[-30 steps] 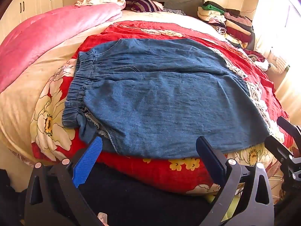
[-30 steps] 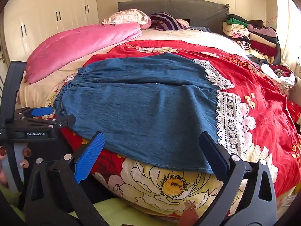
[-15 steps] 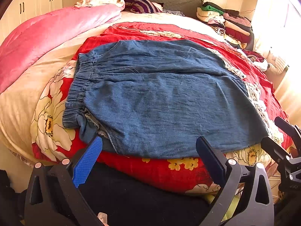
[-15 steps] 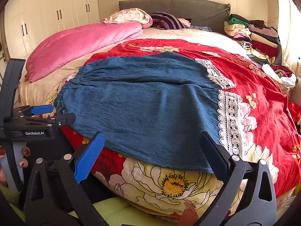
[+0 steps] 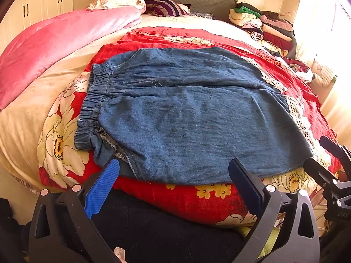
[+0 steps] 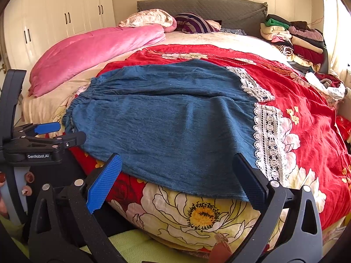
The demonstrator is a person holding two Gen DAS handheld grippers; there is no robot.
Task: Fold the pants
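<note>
Both my grippers, left and right, gape wide, empty, just short of the pants' near edge.

Blue denim pants on red floral quilt.

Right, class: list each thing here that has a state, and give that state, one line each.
Denim pants: spread flat on the bed, unfolded, not gripped.
Left tool: open, empty.
Right tool: open, empty.
Pink quilt: bunched along the bed's side.
Wardrobe doors: closed.
</note>
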